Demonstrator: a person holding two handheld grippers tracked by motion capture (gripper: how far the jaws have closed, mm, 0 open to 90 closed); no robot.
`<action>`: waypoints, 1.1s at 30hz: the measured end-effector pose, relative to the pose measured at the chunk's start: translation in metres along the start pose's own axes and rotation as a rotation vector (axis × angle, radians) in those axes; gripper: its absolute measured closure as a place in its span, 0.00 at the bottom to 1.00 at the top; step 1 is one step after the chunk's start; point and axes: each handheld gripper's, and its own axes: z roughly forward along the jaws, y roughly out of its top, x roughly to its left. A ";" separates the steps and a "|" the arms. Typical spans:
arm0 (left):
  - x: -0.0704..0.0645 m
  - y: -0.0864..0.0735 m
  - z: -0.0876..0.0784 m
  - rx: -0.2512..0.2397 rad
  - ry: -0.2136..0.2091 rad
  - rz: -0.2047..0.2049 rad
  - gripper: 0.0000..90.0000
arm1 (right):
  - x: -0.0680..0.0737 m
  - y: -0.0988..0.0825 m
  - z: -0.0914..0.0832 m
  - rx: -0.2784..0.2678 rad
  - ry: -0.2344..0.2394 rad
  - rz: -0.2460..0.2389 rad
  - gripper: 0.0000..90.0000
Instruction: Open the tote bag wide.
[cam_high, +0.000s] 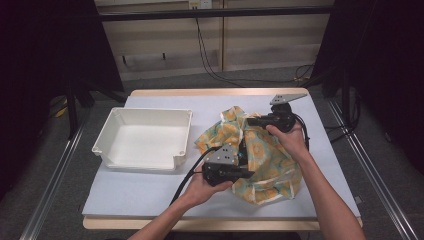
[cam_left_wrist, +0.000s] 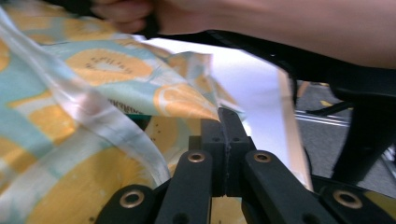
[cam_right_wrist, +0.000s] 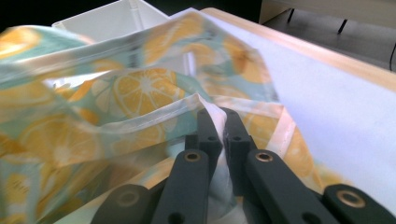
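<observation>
Thin cloth (cam_high: 260, 155) with a print of yellow lemon slices on pale green lies crumpled on the right half of the worktop (cam_high: 150, 195). Both grippers hold it. The left gripper (cam_left_wrist: 227, 122) is at the near edge of the cloth; its fingers are pressed together and pinch a corner of the printed fabric at their tips. The right gripper (cam_right_wrist: 216, 122) is at the far side of the cloth; its fingers are also closed, with a whitish hem of the fabric caught between them. The cloth hangs loose and folded between the two grippers. Left of the cloth, just beside it, stands a white plastic bin (cam_high: 145, 137), open on top. Nothing lies between the cloth and the bin.
</observation>
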 end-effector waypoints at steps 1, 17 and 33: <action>-0.002 0.000 0.000 0.003 -0.005 -0.004 1.00 | -0.001 0.003 0.003 0.004 -0.006 0.000 0.99; -0.024 -0.012 -0.004 0.073 -0.096 0.037 1.00 | -0.040 0.010 0.039 0.043 -0.145 0.087 1.00; -0.012 -0.018 -0.013 0.013 -0.013 -0.028 0.67 | -0.035 -0.003 0.023 0.030 -0.099 0.093 0.54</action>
